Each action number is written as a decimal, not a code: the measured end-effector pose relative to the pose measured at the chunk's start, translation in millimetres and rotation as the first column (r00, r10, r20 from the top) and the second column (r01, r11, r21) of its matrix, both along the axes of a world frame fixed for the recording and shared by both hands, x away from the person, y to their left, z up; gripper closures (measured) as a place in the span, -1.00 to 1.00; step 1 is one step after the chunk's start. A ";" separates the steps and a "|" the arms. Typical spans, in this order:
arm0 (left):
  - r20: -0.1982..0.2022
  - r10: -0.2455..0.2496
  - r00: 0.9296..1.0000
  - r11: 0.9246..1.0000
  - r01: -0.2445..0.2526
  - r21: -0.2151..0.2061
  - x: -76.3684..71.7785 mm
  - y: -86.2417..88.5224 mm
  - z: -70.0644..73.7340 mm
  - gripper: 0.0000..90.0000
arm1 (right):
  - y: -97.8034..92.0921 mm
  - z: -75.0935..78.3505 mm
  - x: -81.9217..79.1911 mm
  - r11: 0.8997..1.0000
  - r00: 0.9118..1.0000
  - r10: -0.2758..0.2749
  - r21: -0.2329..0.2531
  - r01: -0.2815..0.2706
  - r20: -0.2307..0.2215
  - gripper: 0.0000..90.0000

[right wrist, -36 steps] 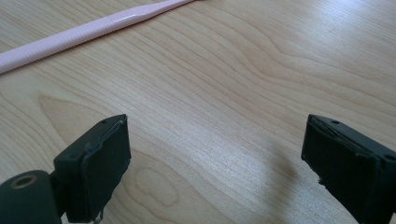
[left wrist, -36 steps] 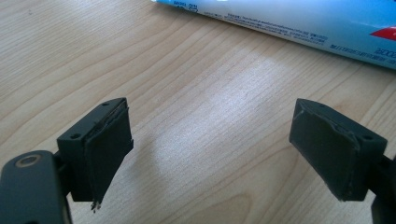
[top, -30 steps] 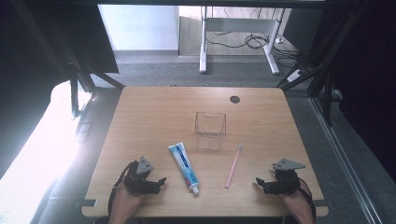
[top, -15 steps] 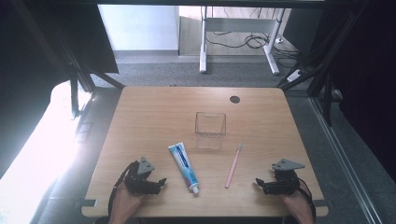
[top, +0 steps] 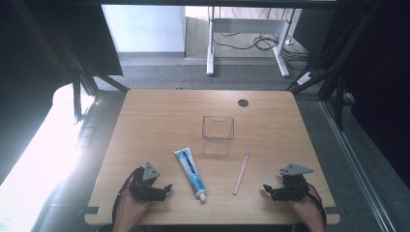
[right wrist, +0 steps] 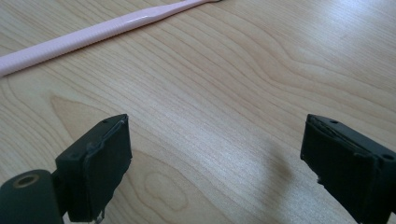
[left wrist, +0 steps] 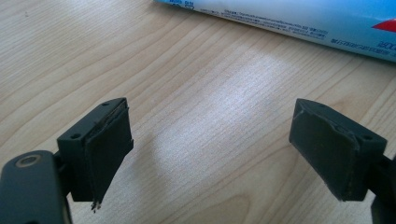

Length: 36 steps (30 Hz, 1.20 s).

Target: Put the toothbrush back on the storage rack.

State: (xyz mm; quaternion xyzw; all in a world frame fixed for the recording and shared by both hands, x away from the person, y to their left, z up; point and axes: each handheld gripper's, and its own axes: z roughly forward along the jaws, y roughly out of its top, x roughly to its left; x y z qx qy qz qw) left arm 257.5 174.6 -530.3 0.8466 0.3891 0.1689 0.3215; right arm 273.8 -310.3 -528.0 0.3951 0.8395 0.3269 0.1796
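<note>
A: Item one, left gripper (top: 166, 187): jaws spread wide, empty, resting at the near edge of the table (top: 159, 121). We log the toothpaste tube (top: 190, 172) just to its right, long axis running away from us, cap end nearest.

B: Item two, right gripper (top: 266, 187): jaws likewise spread, nothing between them. The pink toothbrush (top: 241, 172) lies to its left, lengthwise away from us, bristles toward the clear cup (top: 217, 135).

A: Nearer hand, we judge: left for the tube, right for the brush.

B: Change against the earlier pictures: none we can detect; both grippers and all three items sit where they were.
</note>
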 end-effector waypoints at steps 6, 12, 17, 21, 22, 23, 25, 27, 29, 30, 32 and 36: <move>0.001 0.001 1.000 1.000 -0.001 -0.004 -0.1 -0.8 -0.6 -0.71 | 6.2 0.1 1.4 0.999 0.998 0.030 -0.024 -0.031 -0.046 -0.74; 0.002 0.001 1.000 1.000 -0.001 0.001 0.0 0.1 -0.5 -0.70 | 14.4 1.8 2.9 0.999 0.996 0.041 -0.022 -0.043 -0.079 -0.71; 0.002 0.004 1.000 1.000 -0.004 -0.003 0.2 0.1 -1.0 -0.71 | 20.0 4.5 3.9 0.999 0.996 0.046 -0.006 -0.047 -0.083 -0.70; 0.001 0.004 1.000 1.000 -0.004 -0.002 0.3 0.1 -1.1 -0.70 | 24.6 8.5 5.6 0.998 0.994 0.059 0.009 -0.059 -0.093 -0.69; 0.000 0.006 1.000 1.000 -0.006 -0.002 0.3 0.1 -1.2 -0.71 | 26.0 10.0 6.6 0.998 0.993 0.068 0.020 -0.066 -0.099 -0.69; 0.000 0.006 1.000 1.000 -0.006 -0.002 0.3 0.2 -1.2 -0.71 | 27.2 10.8 6.9 0.997 0.992 0.072 0.024 -0.070 -0.102 -0.69; 0.000 0.007 1.000 1.000 -0.007 -0.001 0.5 0.4 -1.2 -0.70 | 30.6 12.7 7.4 0.997 0.992 0.074 0.020 -0.072 -0.107 -0.63; 0.000 0.007 1.000 1.000 -0.007 0.000 0.5 0.3 -1.3 -0.70 | 33.8 14.1 7.9 0.997 0.992 0.072 0.016 -0.070 -0.106 -0.44; 0.000 0.007 1.000 1.000 -0.007 -0.001 0.4 0.0 -1.3 -0.71 | 35.8 15.2 8.3 0.997 0.991 0.072 0.019 -0.070 -0.110 -0.32; -0.001 0.006 1.000 1.000 -0.006 -0.001 0.5 0.0 -1.4 -0.71 | 36.9 15.7 8.6 0.997 0.991 0.077 0.018 -0.076 -0.106 -0.20; -0.001 0.007 1.000 1.000 -0.007 -0.002 0.4 -0.2 -1.4 -0.70 | 39.3 17.3 8.7 0.995 0.990 0.100 0.023 -0.098 -0.099 0.00; -0.007 0.011 1.000 1.000 -0.011 -0.011 0.6 -0.7 -1.4 -0.70 | 43.9 21.2 9.5 0.993 0.989 0.116 0.027 -0.113 -0.095 0.32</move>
